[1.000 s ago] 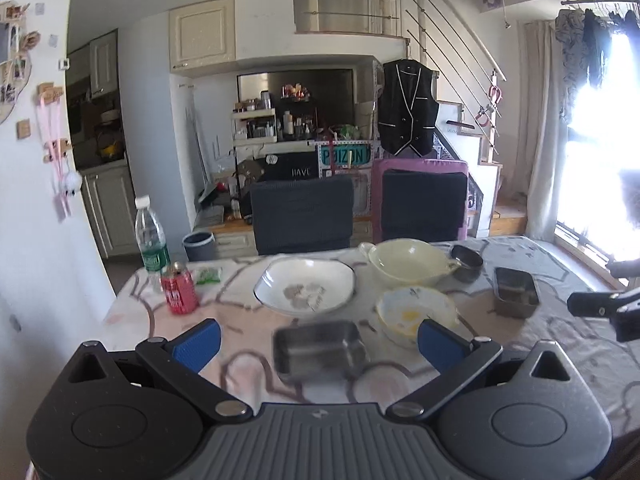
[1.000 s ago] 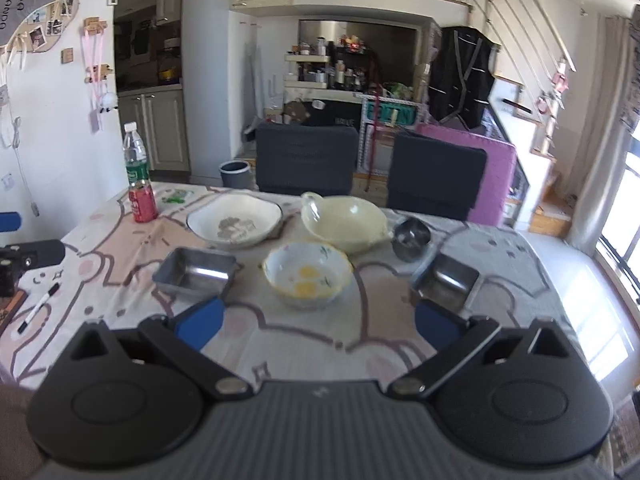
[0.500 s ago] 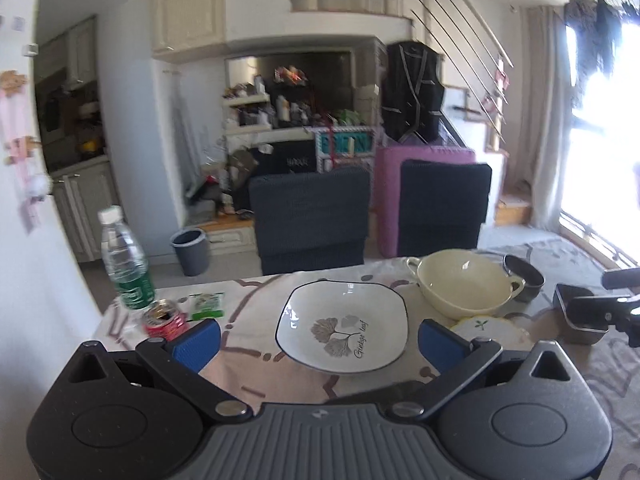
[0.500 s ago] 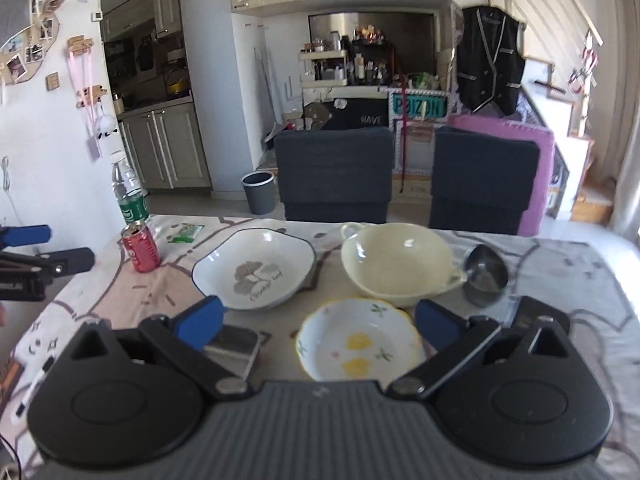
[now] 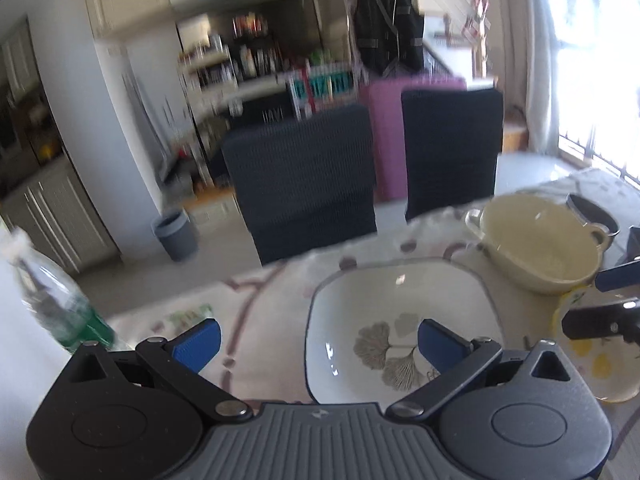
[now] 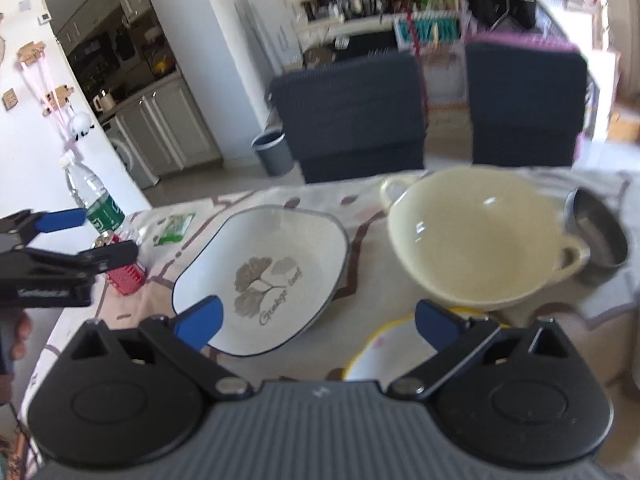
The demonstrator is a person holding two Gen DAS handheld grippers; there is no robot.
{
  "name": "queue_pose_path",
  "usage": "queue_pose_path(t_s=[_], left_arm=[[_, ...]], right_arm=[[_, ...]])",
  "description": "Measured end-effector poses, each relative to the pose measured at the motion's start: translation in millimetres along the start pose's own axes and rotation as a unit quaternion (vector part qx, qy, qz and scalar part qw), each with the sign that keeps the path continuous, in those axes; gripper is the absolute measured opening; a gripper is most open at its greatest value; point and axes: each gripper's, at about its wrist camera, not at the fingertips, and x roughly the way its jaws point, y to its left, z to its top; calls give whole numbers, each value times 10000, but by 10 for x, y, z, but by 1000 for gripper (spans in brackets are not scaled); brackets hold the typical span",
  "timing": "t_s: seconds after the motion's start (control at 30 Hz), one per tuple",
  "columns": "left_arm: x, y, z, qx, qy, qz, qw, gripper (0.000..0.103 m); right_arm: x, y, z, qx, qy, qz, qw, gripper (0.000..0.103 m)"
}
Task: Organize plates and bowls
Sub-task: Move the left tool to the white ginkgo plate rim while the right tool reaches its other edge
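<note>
White squarish plate [image 6: 276, 256], grey leaf print

I see a water bottle [image 6: 93, 196] beside a red can [image 6: 124, 270]. Two dark chairs [image 6: 352, 116] face the table; a bin [image 6: 273, 153] stands behind.

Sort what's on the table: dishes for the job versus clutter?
Job: square white plate, cream two-handled bowl, yellow-rimmed bowl, small metal bowl.
Clutter: water bottle, red can, green packet.

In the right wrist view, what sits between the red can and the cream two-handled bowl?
The white square plate with the leaf print lies between the red can and cream bowl, shown in the right wrist view.
</note>
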Motion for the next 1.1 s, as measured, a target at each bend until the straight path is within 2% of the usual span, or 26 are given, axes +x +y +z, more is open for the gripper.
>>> queue_pose_path(t_s=[0.2, 0.4, 0.53, 0.63, 0.77, 0.87, 0.93, 1.1], left_arm=[[681, 37, -23, 137, 578, 491, 9970, 103], [1057, 179, -111, -31, 1020, 610, 9929, 103], [1125, 227, -146, 52, 1112, 695, 9914, 103], [1157, 237, -174, 53, 1133, 646, 9914, 103], [1160, 307, -192, -220, 1155, 556, 9915, 103], [1145, 380, -215, -593, 1231, 516, 9893, 103], [1120, 408, -248, -713, 1238, 475, 9886, 103], [1019, 458, -352, -1085, 1333, 335, 9845, 103]], right_arm=[[186, -32, 95, 124, 188, 106, 9997, 103], [274, -98, 124, 294, 550, 106, 9980, 102], [316, 37, 124, -138, 611, 412, 9972, 85], [364, 121, 105, -322, 844, 146, 9958, 80], [344, 228, 40, -694, 940, -35, 9931, 79], [405, 353, -6, -1289, 1028, -346, 9857, 79], [427, 387, -38, -1633, 1173, -566, 9779, 75], [383, 356, 28, -2142, 795, -889, 9695, 72]])
